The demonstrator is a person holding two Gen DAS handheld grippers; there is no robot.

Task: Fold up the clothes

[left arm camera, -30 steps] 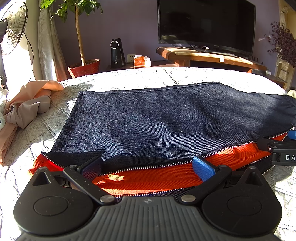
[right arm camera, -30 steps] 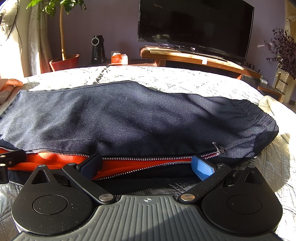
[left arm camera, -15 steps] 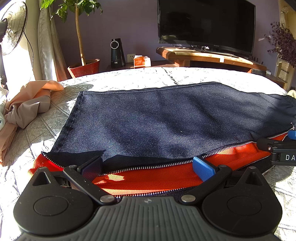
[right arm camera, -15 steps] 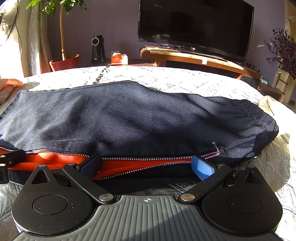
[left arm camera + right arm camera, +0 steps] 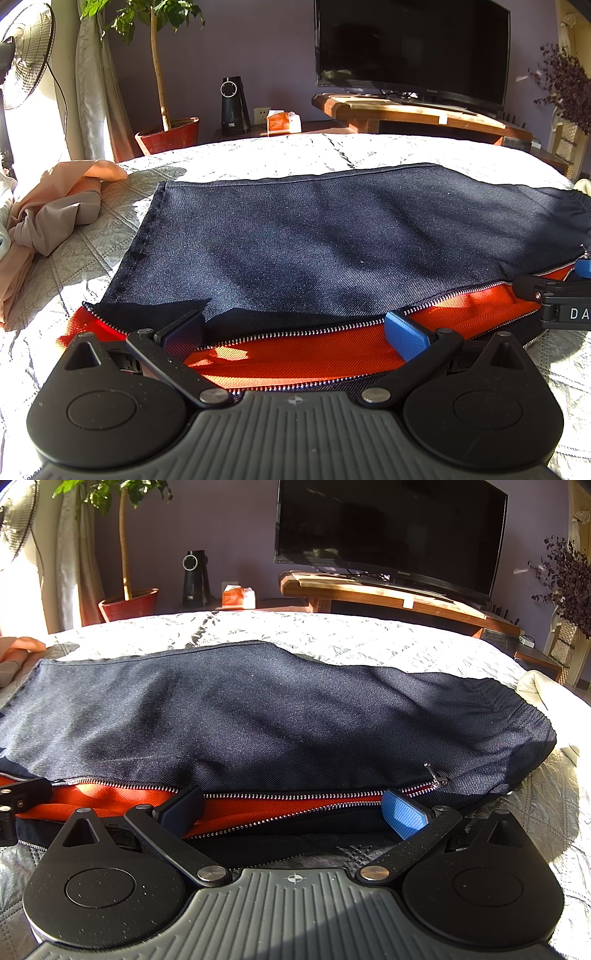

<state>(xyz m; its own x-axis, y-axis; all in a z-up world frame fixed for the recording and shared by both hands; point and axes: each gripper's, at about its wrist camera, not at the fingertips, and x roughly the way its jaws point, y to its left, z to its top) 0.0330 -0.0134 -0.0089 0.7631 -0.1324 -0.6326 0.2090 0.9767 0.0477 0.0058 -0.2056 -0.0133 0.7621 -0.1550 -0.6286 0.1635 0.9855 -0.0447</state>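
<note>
**Navy garment laid flat, both grippers at its near edge, fold not begun**

Item 1. Bed (image 5: 332, 151): quilted pale cover, sunlit; carries everything below. Places are given from the navy garment.

Item 2. Navy garment (image 5: 332, 240): dark twill piece, spread flat across the middle of the bed. Its near edge runs a long open zipper (image 5: 295, 334), and orange lining (image 5: 314, 354) shows through the gap. The zipper pull (image 5: 436, 775) lies toward the garment's right end.

Item 3. Peach clothing (image 5: 55, 214): crumpled heap on the bed, well apart from the garment, off its left end. Untouched.

Item 4. Left gripper (image 5: 295, 332): at the garment's near edge, toward its left end. Jaws spread wide, straddling the zipper gap; both pads look to rest on or just above the cloth, nothing pinched.

Item 5. Right gripper (image 5: 293, 810): at the same near edge, toward the right end, just short of the zipper pull. Jaws likewise spread wide over the zipper line, nothing pinched.

Step in hand, as judged: positioning for the first fold; nothing folded so far. The next move calls for both sets of jaws to close on the near edge together, catching both zipper sides, then to carry it evenly over toward the far edge so the orange lining is covered.
</note>
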